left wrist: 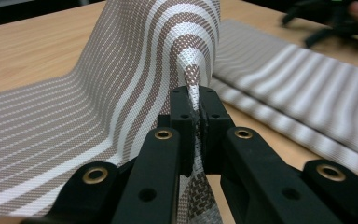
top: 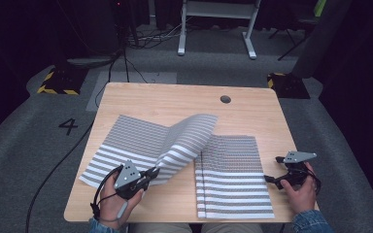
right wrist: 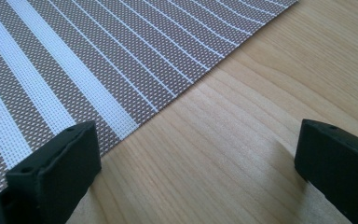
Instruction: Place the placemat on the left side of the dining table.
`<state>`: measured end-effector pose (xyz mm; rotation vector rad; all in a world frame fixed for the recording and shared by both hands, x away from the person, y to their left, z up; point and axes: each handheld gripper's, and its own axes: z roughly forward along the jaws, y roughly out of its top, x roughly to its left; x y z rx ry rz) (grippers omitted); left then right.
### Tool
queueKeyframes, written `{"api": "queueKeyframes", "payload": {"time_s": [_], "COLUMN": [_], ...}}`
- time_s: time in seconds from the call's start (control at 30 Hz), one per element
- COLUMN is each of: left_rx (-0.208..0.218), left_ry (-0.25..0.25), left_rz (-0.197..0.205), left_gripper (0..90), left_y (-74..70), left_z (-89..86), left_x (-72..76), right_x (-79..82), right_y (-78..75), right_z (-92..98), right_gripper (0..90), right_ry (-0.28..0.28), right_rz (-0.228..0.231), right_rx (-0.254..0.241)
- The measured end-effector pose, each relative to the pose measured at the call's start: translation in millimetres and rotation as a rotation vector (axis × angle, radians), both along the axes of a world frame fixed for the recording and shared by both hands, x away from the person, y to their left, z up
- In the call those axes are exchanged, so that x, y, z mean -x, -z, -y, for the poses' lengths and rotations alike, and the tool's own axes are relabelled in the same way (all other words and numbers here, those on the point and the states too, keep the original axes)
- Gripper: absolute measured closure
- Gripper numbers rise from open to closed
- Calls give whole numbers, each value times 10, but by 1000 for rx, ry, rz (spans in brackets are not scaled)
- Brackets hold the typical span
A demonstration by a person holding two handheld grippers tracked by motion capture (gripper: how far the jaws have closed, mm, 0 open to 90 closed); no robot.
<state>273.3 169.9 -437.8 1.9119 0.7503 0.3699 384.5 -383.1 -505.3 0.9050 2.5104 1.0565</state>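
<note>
Two brown-and-white striped woven mats lie on the wooden table. My left gripper is shut on the near right corner of the left mat and holds it off the table, so that the right side curls up into an arch. In the left gripper view the pads pinch the mat between them. The right mat lies flat in layers. My right gripper stands open just beyond its right edge, low over bare wood, with the mat's edge beside one jaw.
A round cable hole sits near the table's far edge. Bare wood runs along the far side and the right margin. Beyond the table are a white desk frame, floor cables and yellow-black taped bases.
</note>
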Motion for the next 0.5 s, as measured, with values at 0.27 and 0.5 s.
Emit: {"api": "queueKeyframes", "payload": {"time_s": [0.27,0.5], "left_rx": [19,-49], "left_ry": [141,-340], "left_rz": [-173,-213], "left_gripper": [406,394], "left_y": [-123,-33], "left_z": [-254,-549], "left_x": [222,130], "right_x": [0,0], "right_y": [0,-2], "right_z": [0,1], "right_gripper": [4,4], "right_ry": [0,0], "right_rz": [0,-2], "right_rx": [-1,1]}}
